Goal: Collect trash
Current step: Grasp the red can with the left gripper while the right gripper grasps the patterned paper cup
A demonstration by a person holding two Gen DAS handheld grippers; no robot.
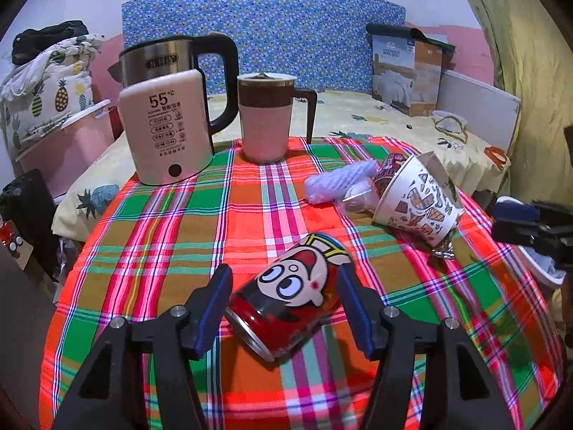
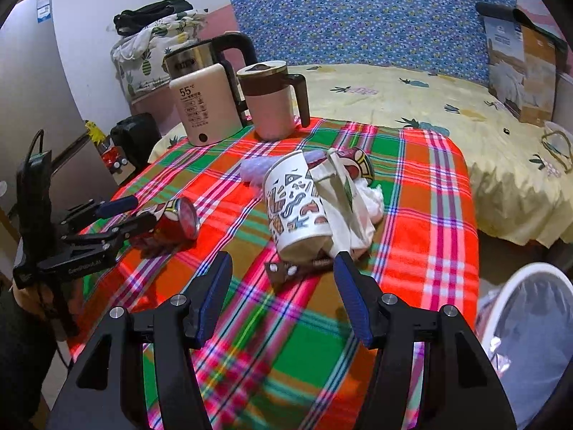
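Plaid tabletop (image 1: 179, 222); kettle (image 1: 164, 132) labelled "55°C"; patterned paper cup (image 1: 419, 204) lying tipped. Red cartoon-face can (image 1: 290, 297) lies between the left hand-held gripper's (image 1: 284, 308) parted jaws, untouched. Right hand-held gripper (image 2: 283, 294) spread, empty, near cup.

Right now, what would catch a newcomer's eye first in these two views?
The loud plaid tablecloth dominates. On it a red cartoon can lies on its side between the open left gripper fingers. Further right a patterned paper cup lies tipped amid wrappers, just ahead of the open right gripper.
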